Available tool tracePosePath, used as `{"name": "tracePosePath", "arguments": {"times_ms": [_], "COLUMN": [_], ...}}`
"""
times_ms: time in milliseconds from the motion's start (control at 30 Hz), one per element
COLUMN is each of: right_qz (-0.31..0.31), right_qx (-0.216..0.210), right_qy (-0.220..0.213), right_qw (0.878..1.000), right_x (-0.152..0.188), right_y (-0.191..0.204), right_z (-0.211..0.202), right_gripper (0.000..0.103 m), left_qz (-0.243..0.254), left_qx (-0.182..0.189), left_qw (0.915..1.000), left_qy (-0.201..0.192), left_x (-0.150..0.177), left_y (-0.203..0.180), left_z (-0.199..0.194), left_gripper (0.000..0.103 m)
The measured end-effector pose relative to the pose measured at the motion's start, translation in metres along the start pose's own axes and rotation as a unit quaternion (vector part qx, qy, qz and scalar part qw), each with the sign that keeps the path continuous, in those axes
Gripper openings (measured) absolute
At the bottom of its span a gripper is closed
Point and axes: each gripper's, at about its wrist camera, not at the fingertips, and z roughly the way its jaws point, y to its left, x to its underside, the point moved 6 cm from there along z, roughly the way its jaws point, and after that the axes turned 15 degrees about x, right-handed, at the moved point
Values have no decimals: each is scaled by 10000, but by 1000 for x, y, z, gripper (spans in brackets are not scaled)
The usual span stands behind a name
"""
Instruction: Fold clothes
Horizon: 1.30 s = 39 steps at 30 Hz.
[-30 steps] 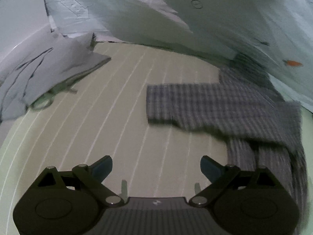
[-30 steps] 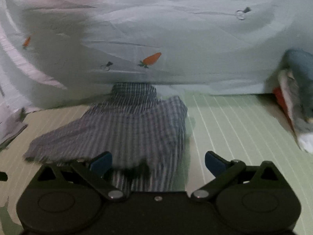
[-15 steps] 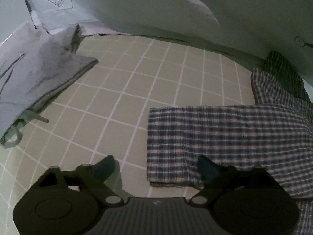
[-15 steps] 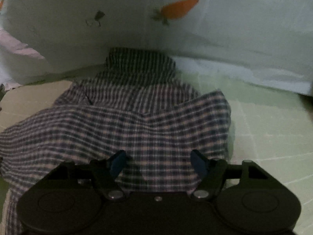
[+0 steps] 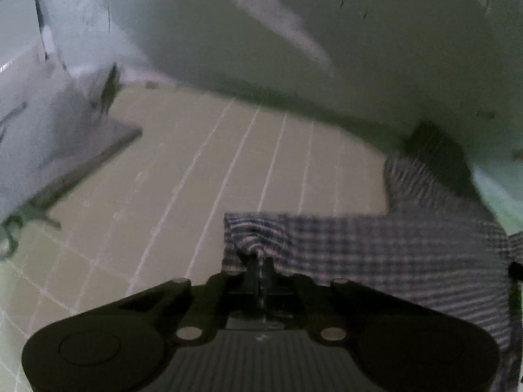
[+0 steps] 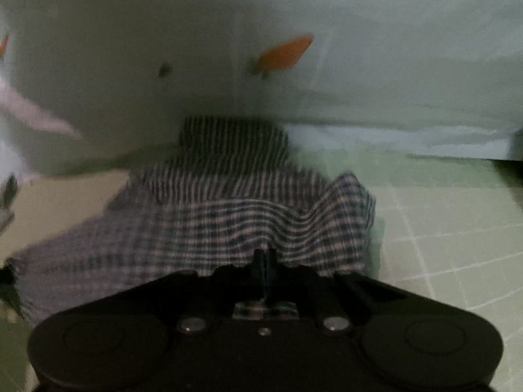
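Observation:
A blue-and-white checked shirt [image 5: 376, 248] lies on a pale green gridded mat [image 5: 202, 176]. My left gripper [image 5: 260, 263] is shut on the near left edge of the shirt, and the cloth bunches up at the fingertips. In the right wrist view the same shirt [image 6: 228, 215] spreads ahead with its collar end at the back. My right gripper [image 6: 263, 258] is shut on its near edge, and a ridge of cloth rises just right of the fingers.
A pale sheet printed with carrots [image 6: 284, 54] hangs behind the mat in both views. A grey garment [image 5: 65, 137] lies folded at the left of the mat. Bare gridded mat [image 6: 441, 228] lies to the right of the shirt.
Both grippers moved down to the shirt's near edge and went from open to shut on the cloth, which now puckers at each pair of fingertips.

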Motion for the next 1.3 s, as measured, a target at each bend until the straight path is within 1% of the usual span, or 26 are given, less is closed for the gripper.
{"name": "tracePosePath", "arguments": {"times_ms": [133, 167, 233, 267, 300, 367, 400, 433, 467, 500, 533, 567, 600, 667, 700, 767, 800, 867, 900, 933, 967, 1000, 1033, 1100, 1167, 1300], "right_qz": [242, 275, 372, 409, 394, 152, 300, 471, 642, 813, 1020, 1151, 1273, 1489, 1657, 1975, 2074, 2241, 2236, 2166, 2127, 2112, 2005, 1757, 1747, 730], "right_qx": [-116, -150, -383, -509, -642, -841, -764, -677, -589, -500, -438, -278, -109, 227, 316, 429, 353, 252, 204, 105, -40, -164, -278, -270, -263, 102], "right_qy": [-459, -599, -781, -840, -848, -633, -498, -365, -231, -96, -32, 68, 172, 416, 638, 1079, 1283, 1428, 1340, 1334, 1395, 1338, 1143, 868, 771, 778], "right_qw": [9986, 9977, 9955, 9943, 9935, 9943, 9954, 9959, 9959, 9954, 9938, 9929, 9916, 9877, 9836, 9734, 9692, 9637, 9652, 9671, 9671, 9681, 9726, 9802, 9812, 9942], "right_x": [-24, -31, -44, -50, -53, -51, -48, -45, -43, -40, -38, -35, -32, -25, -22, -17, -14, -13, -16, -18, -21, -25, -33, -52, -66, -65], "right_y": [-1, 1, 9, 14, 22, 43, 41, 38, 35, 32, 24, 13, 2, -21, -31, -45, -47, -49, -48, -47, -44, -42, -39, -34, -35, -18], "right_z": [-31, -39, -47, -49, -48, -32, -26, -19, -13, -7, -3, 5, 13, 29, 42, 65, 75, 90, 93, 94, 99, 102, 102, 108, 112, 135], "right_gripper": [0, 0, 0, 0, 1, 4, 20, 29, 45, 54, 59, 67, 71, 71, 71, 71, 71, 68, 61, 49, 9, 1, 1, 1, 1, 1], "left_qz": [41, 33, -58, -133, -213, -386, -558, -723, -840, -943, -964, -979, -966, -962, -969, -984, -995, -1018, -1028, -1036, -1045, -1059, -1068, -1069, -1113, -1141], "left_qx": [162, 154, 91, 33, -81, -298, -338, -340, -357, -372, -375, -378, -382, -387, -387, -389, -397, -414, -422, -432, -442, -452, -442, -405, -366, -298], "left_qw": [9977, 9965, 9938, 9927, 9927, 9922, 9922, 9921, 9917, 9913, 9915, 9917, 9921, 9925, 9925, 9926, 9925, 9923, 9922, 9922, 9921, 9920, 9921, 9925, 9924, 9923], "left_qy": [-652, -823, -1104, -1202, -1186, -1145, -1065, -972, -904, -838, -787, -739, -703, -651, -632, -597, -587, -569, -559, -547, -535, -520, -494, -439, -386, -369], "left_x": [-27, -32, -39, -40, -37, -30, -26, -21, -17, -13, -10, -8, -7, -5, -5, -4, -2, 1, 3, 4, 4, 5, 6, 7, 10, 11], "left_y": [-3, -1, 6, 12, 21, 39, 50, 58, 64, 69, 71, 72, 71, 72, 72, 73, 75, 79, 81, 82, 84, 85, 86, 87, 87, 83], "left_z": [-49, -63, -83, -90, -88, -82, -76, -71, -67, -63, -60, -57, -53, -48, -46, -43, -42, -40, -39, -38, -36, -35, -34, -30, -26, -22], "left_gripper": [2, 2, 2, 2, 2, 2, 2, 2, 2, 3, 3, 3, 3, 3, 3, 3, 3, 3, 3, 3, 3, 3, 3, 3, 3, 3]}}
